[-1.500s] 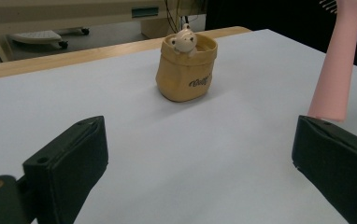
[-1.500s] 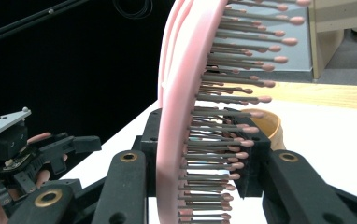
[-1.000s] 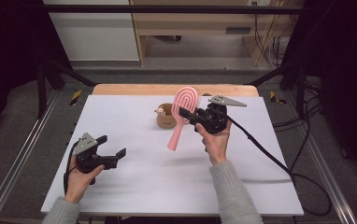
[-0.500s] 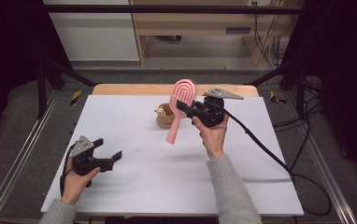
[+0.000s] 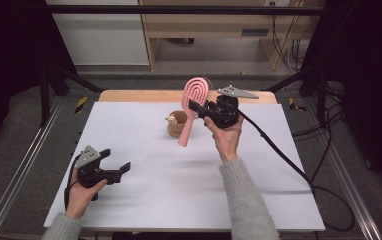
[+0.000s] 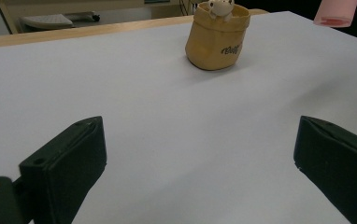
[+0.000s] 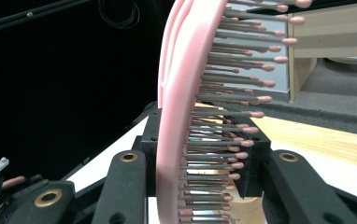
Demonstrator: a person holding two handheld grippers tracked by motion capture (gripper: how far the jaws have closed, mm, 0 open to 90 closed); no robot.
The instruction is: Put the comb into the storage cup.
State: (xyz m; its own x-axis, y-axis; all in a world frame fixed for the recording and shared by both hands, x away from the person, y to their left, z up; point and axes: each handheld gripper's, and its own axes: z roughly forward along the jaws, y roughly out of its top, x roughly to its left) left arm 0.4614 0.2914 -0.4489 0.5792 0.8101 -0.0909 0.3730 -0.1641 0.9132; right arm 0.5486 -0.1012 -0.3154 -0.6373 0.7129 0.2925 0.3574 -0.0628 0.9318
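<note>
White table (image 5: 144, 200), pink brush (image 5: 193, 107) clamped in right tool (image 5: 199, 111) – above tan cup (image 5: 177, 123), left tool (image 5: 119, 171) apart

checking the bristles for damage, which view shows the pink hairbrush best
The right gripper view: the pink hairbrush stands close up between the jaws, every bristle and tip distinct. The high view shows the whole brush clamped in the right gripper, but small. The left gripper view catches just its handle end.

Looks like a lab test cell from my end. White-topped table (image 5: 144, 200) inside a black metal frame (image 5: 44, 85), loose cables (image 5: 329, 195) across grey carpet (image 5: 24, 130).
</note>
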